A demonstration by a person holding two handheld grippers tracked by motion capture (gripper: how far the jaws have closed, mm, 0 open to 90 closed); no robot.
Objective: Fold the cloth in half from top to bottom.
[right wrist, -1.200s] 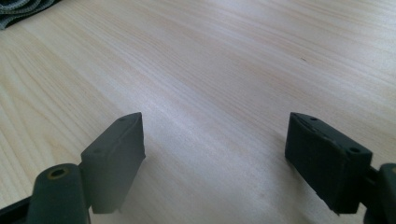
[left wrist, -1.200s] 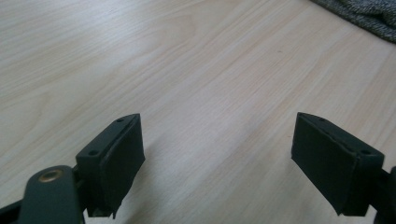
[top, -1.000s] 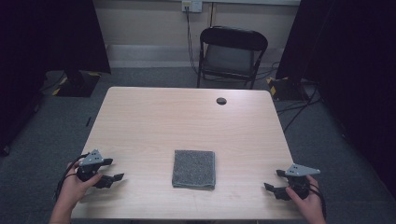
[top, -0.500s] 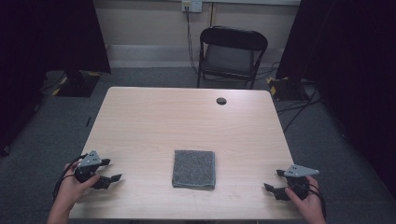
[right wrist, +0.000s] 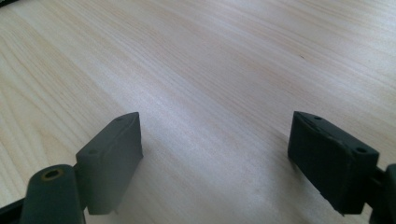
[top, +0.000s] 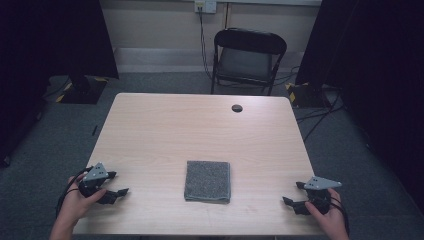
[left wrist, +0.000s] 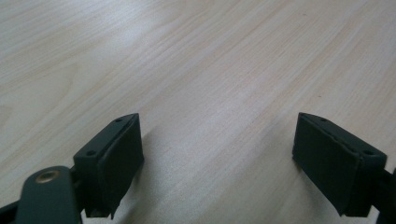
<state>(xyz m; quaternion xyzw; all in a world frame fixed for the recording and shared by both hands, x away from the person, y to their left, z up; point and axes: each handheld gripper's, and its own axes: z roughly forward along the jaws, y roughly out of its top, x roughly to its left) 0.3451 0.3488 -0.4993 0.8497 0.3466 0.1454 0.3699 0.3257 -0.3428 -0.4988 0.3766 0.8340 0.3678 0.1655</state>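
A: From the high view we record a grey folded cloth (top: 208, 181) flat near the table's (top: 200, 125) near edge, midway between the left gripper (top: 116, 184) and right gripper (top: 294, 194), well apart from both.

B: Left gripper view: jaws spread wide over bare wood (left wrist: 210, 70), holding nothing.

A: Right gripper view: we note the same, wide and empty.

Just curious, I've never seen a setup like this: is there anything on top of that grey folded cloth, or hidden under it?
Nothing lies on the grey cloth; its top is bare. It rests flat on the wooden table. Whatever might be beneath it is covered, so that cannot be seen.
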